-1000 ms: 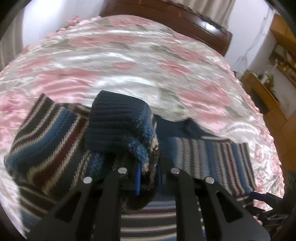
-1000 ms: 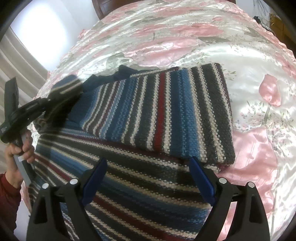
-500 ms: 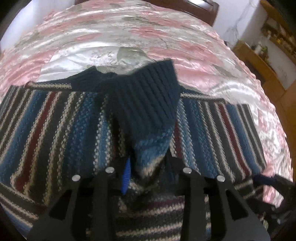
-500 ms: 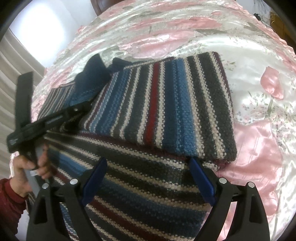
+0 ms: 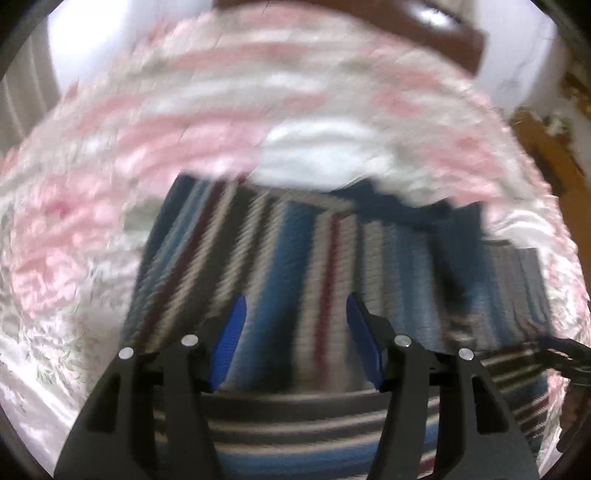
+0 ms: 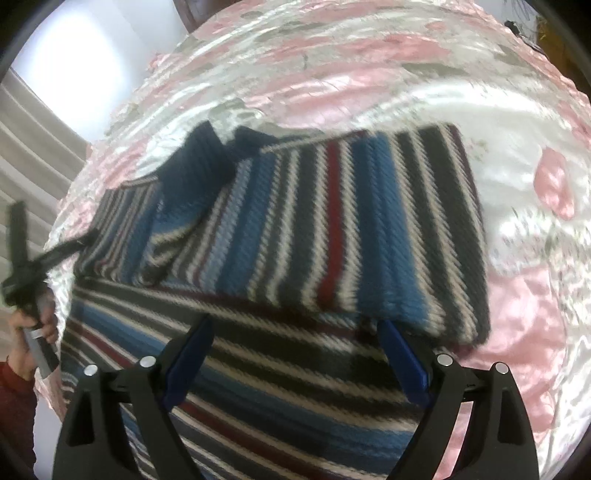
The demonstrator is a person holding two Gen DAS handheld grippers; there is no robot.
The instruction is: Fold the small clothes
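- Two grippers show, both with jaws spread wide and nothing between the blue pads: the left gripper (image 5: 293,345) and the right gripper (image 6: 295,360) each hang just above the sweater (image 6: 332,236).
- No brand, label or writing can be read in either view.
- Sweater: a striped knit in blue, dark grey, cream and dark red, lying on the bedspread (image 6: 388,66), which is shiny pink and white with a flower print.
- Right view only: one sleeve (image 6: 388,221) is folded across the sweater's body, its stripes running crosswise to the body's stripes; a second sleeve with a dark navy cuff (image 6: 195,166) lies over the sweater's far left part.
- Right view only: at the sweater's left edge, a hand (image 6: 26,328) in a red cuff grips the left gripper's handle.
- Left view is blurred; it shows the sweater (image 5: 295,258) from the other side, with the navy part at its far right.
- Left view only: beyond the bedspread (image 5: 184,122), a dark wooden headboard (image 5: 443,33), and wooden furniture (image 5: 546,155) off to the right.
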